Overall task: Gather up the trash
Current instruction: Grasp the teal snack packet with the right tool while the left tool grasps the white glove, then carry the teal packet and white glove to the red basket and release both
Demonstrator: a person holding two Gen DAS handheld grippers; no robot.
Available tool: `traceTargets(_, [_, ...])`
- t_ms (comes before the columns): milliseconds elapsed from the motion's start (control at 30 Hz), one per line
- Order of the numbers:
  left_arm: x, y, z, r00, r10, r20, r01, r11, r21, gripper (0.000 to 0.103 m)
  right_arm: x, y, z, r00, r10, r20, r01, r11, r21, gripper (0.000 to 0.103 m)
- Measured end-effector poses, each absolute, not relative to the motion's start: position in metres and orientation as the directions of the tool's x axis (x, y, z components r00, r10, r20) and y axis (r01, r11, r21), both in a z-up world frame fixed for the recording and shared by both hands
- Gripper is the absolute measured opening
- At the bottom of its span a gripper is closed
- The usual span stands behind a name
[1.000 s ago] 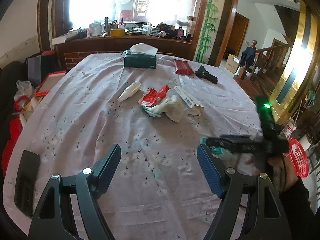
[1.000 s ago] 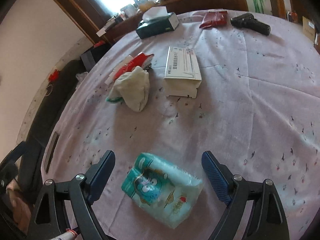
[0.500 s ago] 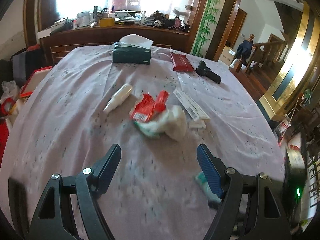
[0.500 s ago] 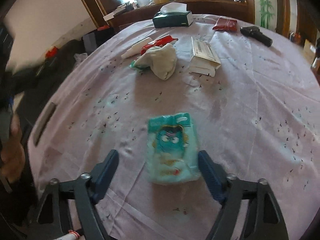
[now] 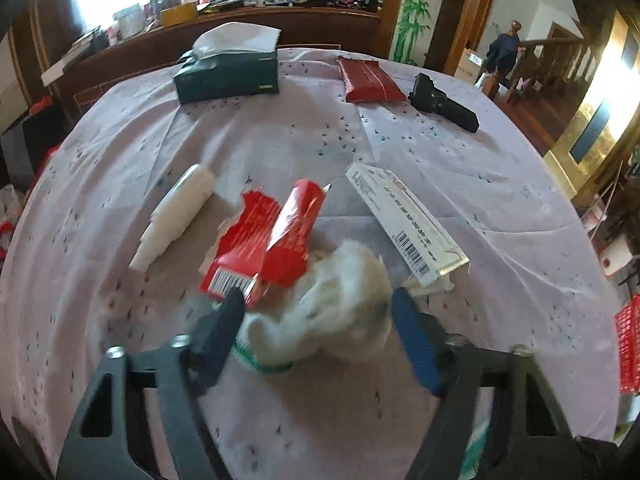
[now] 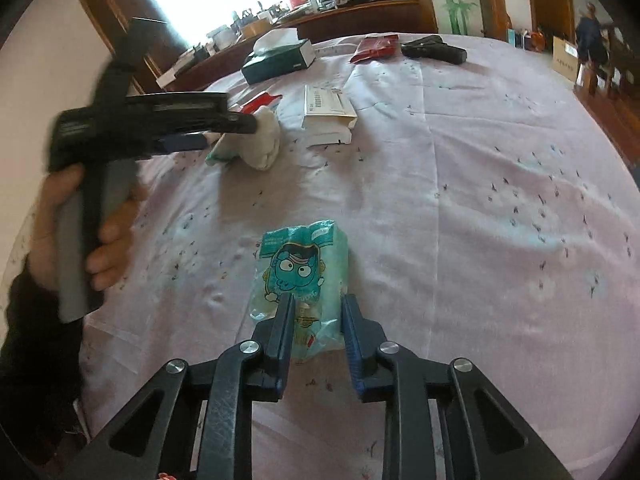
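My right gripper (image 6: 314, 322) has its jaws clamped on the crinkly teal tissue pack (image 6: 301, 270) with a cartoon face, low centre of frame on the lilac floral surface (image 6: 480, 184); a second ago they stood wide. My left gripper (image 5: 316, 320) is closing its jaws around the soft white crumpled wad (image 5: 328, 308), which previously lay further ahead, beside red wrappers (image 5: 268, 236).
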State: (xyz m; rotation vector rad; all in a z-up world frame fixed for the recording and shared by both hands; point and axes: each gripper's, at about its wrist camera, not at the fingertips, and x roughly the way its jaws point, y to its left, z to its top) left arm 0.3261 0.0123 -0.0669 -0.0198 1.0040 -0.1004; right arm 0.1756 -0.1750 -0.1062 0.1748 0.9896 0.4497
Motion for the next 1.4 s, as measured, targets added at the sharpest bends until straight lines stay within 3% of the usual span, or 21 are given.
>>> traceTargets(67, [0.329,0.009,-0.071,0.514,-0.093,-0.853,0.083,0.995,-0.058,0.039,0.174,-0.174,-0.107,0.459,0.465,-0.757,-0.295,0.884,0.363,0.053])
traceTargets(133, [0.325,0.008,-0.07,0.519,-0.093,-0.85,0.095,0.994,-0.051,0.032,0.173,-0.167,-0.105,0.459,0.464,-0.758,-0.308,0.883,0.354,0.064])
traceTargets(233, [0.304,0.012,-0.063,0.522,-0.118,-0.845,0.123,0.99,-0.062,0.018,0.173,-0.154,-0.107,0.453,0.448,-0.771,-0.327,0.888,0.324,0.064])
traceTargets(367, [0.268,0.023,-0.047,0.519,-0.197,-0.831,0.158,0.978,-0.133,0.016,0.172,-0.14,-0.11,0.473,0.383,-0.793,-0.335,0.911,0.24,0.064])
traceTargets(433, [0.245,0.031,-0.038,0.525,-0.244,-0.816,0.168,0.969,-0.182,0.016,0.17,-0.136,-0.111,0.483,0.358,-0.799,-0.336,0.918,0.208,0.064])
traceTargets(533, [0.209,0.045,-0.028,0.537,-0.3,-0.788,0.166,0.954,-0.251,0.016,0.165,-0.13,-0.111,0.511,0.285,-0.811,-0.327,0.937,0.124,0.053])
traceTargets(733, [0.148,0.046,-0.036,0.47,-0.417,-0.778,0.203,0.909,-0.364,0.016,0.149,-0.154,-0.101,0.516,0.329,-0.791,-0.278,0.938,0.209,0.032])
traceTargets(867, [0.118,0.033,-0.054,0.404,-0.449,-0.797,0.221,0.893,-0.391,0.017,0.126,-0.177,-0.086,0.55,0.347,-0.759,-0.235,0.937,0.258,0.032])
traceTargets(1067, [0.093,0.008,-0.057,0.389,-0.445,-0.807,0.299,0.889,-0.346,0.028,0.086,-0.203,-0.064,0.601,0.35,-0.719,-0.198,0.936,0.29,0.031])
traceTargets(1167, [0.091,0.003,-0.055,0.368,-0.442,-0.818,0.318,0.887,-0.336,0.053,0.073,-0.214,-0.059,0.614,0.359,-0.703,-0.187,0.931,0.312,0.032])
traceTargets(1400, [0.092,-0.006,-0.055,0.373,-0.412,-0.831,0.333,0.896,-0.295,0.055,0.063,-0.227,-0.056,0.628,0.383,-0.677,-0.18,0.918,0.352,0.032])
